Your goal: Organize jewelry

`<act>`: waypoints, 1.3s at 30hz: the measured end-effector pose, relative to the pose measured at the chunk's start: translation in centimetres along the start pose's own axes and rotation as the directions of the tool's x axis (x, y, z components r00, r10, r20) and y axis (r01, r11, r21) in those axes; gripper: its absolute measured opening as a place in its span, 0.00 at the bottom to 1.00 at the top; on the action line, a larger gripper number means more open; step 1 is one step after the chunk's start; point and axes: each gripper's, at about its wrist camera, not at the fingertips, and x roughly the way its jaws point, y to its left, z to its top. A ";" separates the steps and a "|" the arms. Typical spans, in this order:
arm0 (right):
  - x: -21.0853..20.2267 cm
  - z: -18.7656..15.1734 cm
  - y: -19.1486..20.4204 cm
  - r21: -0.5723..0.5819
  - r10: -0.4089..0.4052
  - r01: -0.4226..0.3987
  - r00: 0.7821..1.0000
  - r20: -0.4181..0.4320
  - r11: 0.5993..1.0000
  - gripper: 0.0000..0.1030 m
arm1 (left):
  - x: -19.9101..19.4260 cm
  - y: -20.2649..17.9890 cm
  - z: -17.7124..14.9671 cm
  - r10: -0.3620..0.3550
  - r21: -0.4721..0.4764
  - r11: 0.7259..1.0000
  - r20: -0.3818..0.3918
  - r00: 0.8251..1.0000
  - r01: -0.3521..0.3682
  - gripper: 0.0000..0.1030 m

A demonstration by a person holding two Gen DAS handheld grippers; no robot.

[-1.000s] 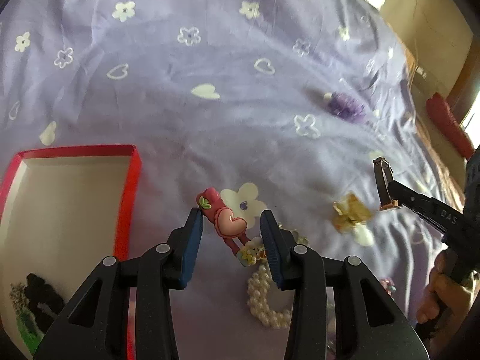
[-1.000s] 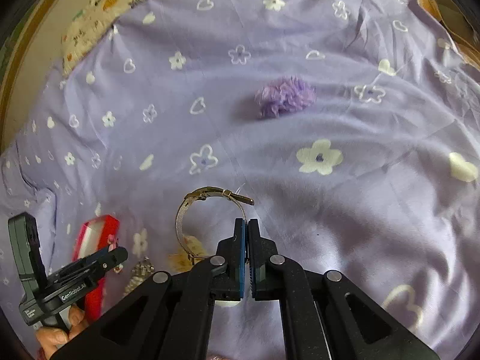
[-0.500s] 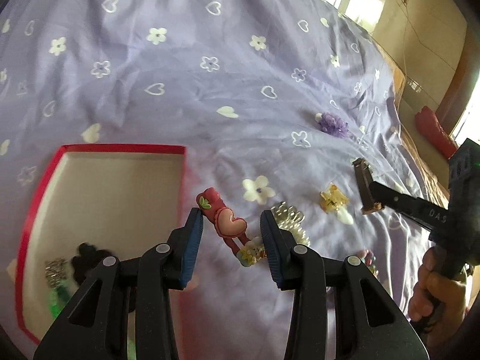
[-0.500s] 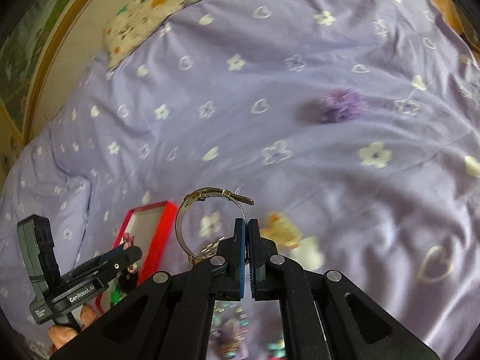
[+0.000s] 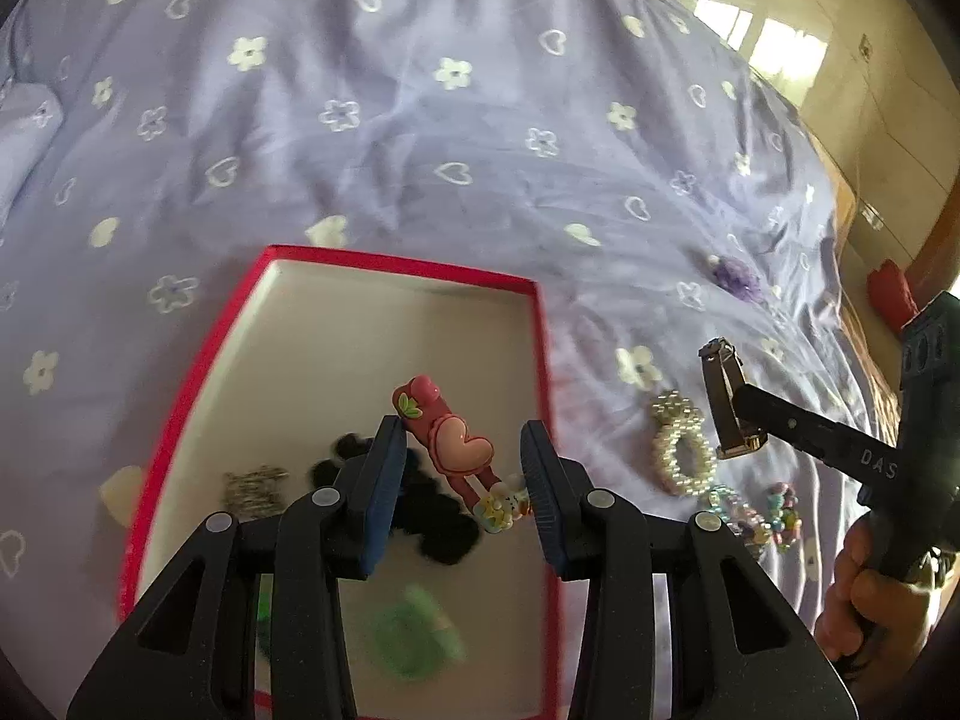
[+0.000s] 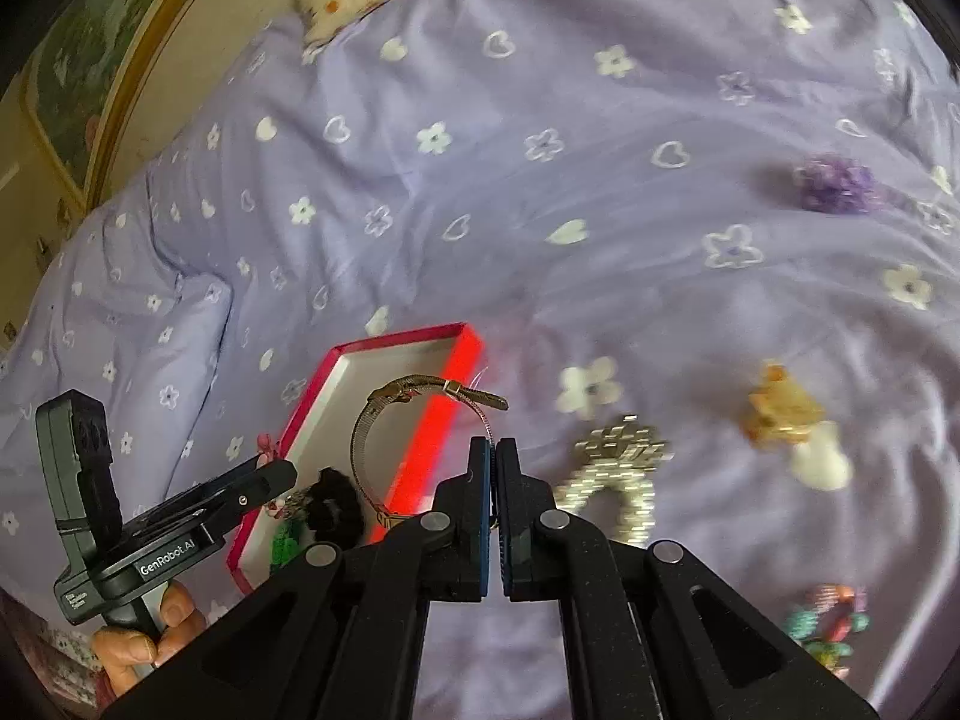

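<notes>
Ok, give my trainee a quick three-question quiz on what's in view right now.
1. True or false: the left tongs hold a pink clip over the red box.
2. What do the right tongs grip? A) a necklace B) a metal bracelet C) an earring
3. Fill in: the pearl loop lies ___ the box, on the bedsheet.

Key: 1 true; 2 B; 3 outside.
</notes>
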 end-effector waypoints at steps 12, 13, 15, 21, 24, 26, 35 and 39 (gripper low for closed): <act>5.7 0.4 5.3 -0.077 0.027 -0.033 0.996 -0.084 0.996 0.01 | 0.7 5.1 0.5 0.061 -0.032 0.998 -0.009 0.998 -0.062 0.36; 6.2 0.4 5.6 -0.082 0.027 -0.035 0.996 -0.090 0.996 0.01 | 1.0 5.4 0.6 0.067 -0.033 0.997 -0.012 0.998 -0.067 0.36; 7.4 0.5 6.3 -0.098 0.024 -0.035 0.994 -0.109 0.995 0.01 | 1.6 6.0 0.8 0.078 -0.033 0.996 -0.017 0.997 -0.078 0.36; 10.8 0.7 7.4 -0.128 -0.001 -0.020 0.987 -0.159 0.992 0.01 | 4.0 7.7 1.2 0.110 -0.023 0.994 -0.054 0.993 -0.111 0.36; 11.8 0.7 7.6 -0.142 -0.014 -0.011 0.985 -0.172 0.990 0.01 | 5.0 8.4 1.4 0.117 -0.021 0.993 -0.071 0.991 -0.119 0.36; 12.7 0.7 7.9 -0.158 -0.025 -0.005 0.982 -0.189 0.987 0.01 | 5.7 8.8 1.5 0.124 -0.020 0.992 -0.085 0.989 -0.126 0.36; 15.8 0.4 8.8 -0.221 -0.083 0.024 0.962 -0.260 0.975 0.02 | 7.7 9.5 1.0 0.117 -0.018 0.993 -0.151 0.982 -0.121 0.36; 16.1 0.3 9.0 -0.243 -0.097 0.029 0.957 -0.272 0.970 0.02 | 8.3 9.5 0.8 0.116 -0.012 0.993 -0.187 0.976 -0.120 0.37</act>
